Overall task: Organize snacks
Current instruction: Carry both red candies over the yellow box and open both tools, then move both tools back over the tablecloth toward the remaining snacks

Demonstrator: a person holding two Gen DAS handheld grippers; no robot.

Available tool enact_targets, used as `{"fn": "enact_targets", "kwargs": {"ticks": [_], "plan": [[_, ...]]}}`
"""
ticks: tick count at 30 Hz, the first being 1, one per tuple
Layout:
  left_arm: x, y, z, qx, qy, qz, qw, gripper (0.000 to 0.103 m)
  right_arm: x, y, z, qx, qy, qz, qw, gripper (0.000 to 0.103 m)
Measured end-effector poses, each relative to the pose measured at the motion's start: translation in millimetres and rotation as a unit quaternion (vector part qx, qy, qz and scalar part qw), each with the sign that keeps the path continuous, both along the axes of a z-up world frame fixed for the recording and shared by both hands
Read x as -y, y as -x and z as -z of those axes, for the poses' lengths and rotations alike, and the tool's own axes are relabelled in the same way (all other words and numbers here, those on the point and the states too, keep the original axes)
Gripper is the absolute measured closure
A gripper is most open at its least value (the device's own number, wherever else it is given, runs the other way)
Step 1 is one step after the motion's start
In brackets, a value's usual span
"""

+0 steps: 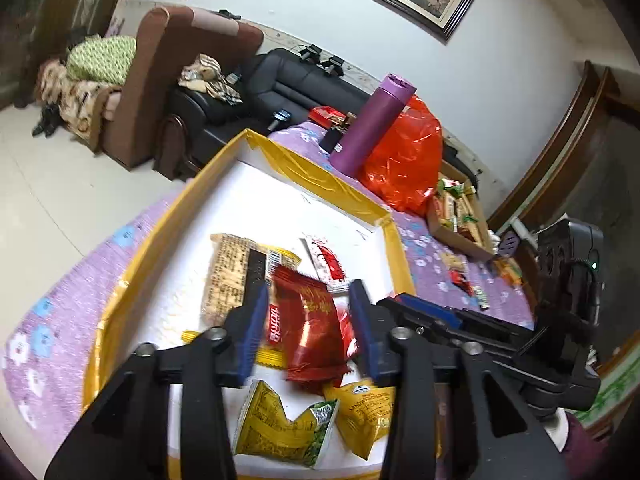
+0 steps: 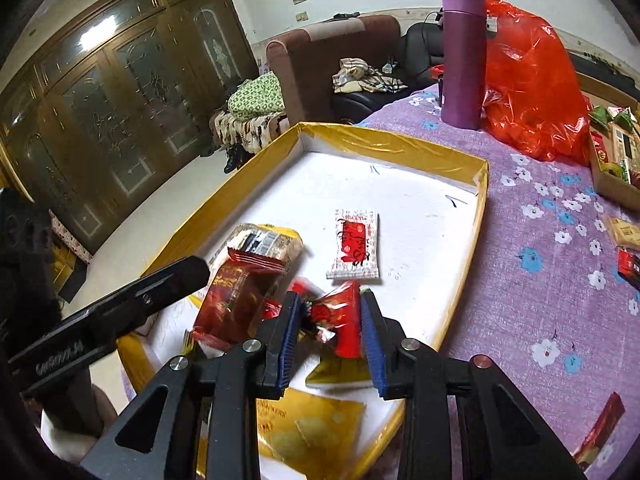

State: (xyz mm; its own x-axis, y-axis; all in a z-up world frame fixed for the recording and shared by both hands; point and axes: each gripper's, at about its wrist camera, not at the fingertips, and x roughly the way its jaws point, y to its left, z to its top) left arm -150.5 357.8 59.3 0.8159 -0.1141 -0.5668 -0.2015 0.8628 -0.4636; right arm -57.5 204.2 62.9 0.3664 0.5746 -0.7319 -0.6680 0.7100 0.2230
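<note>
Both jaws part-open: left gripper (image 1: 308, 316) straddles dark-red packet (image 1: 308, 320); only right view shows right gripper (image 2: 330, 320) seemingly pinching red snack (image 2: 338, 320).

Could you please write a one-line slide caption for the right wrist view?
Right tool carries a red snack packet over the yellow-rimmed box of snacks.

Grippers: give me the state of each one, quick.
Left gripper: open, dark red snack packet lying loose between its fingers.
Right gripper: shut on a small red wrapped snack.

Black tongs (image 1: 308, 320), blue ribbed pads, silver screws
</note>
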Motion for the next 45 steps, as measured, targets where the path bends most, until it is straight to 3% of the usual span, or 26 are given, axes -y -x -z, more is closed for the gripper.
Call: {"fn": "enact_targets", "kwargs": {"ticks": [6, 12, 19, 23, 36, 42, 45], "plan": [[12, -1, -12, -0.02, -0.038, -0.028, 0.9987, 0.021, 8, 1, -6, -0.004, -0.02, 0.009, 1.0, 0.067], [29, -2, -18, -0.035, -0.057, -0.028, 0.9973, 0.02, 35, 6, -17, -0.004, -0.044, 0.031, 0.999, 0.066], [61, 10, -39, -0.029, -0.134, -0.036, 0.9899, 0.02, 80, 10, -25, -0.005, -0.071, 0.066, 0.995, 0.061], [83, 14, -52, -0.02, -0.155, -0.018, 0.9876, 0.02, 108, 14, -28, -0.002, -0.086, 0.084, 0.993, 0.06], [165, 17, -77, -0.017, -0.251, 0.013, 0.9677, 0.02, 211, 22, -33, 0.007, -0.137, 0.149, 0.979, 0.054], [193, 9, -74, -0.028, -0.265, 0.041, 0.9628, 0.02, 253, 16, -24, 0.0, -0.149, 0.184, 0.972, 0.054], [199, 4, -70, -0.033, -0.229, 0.079, 0.9697, 0.021, 273, 11, -18, -0.002, -0.147, 0.202, 0.968, 0.054]]}}
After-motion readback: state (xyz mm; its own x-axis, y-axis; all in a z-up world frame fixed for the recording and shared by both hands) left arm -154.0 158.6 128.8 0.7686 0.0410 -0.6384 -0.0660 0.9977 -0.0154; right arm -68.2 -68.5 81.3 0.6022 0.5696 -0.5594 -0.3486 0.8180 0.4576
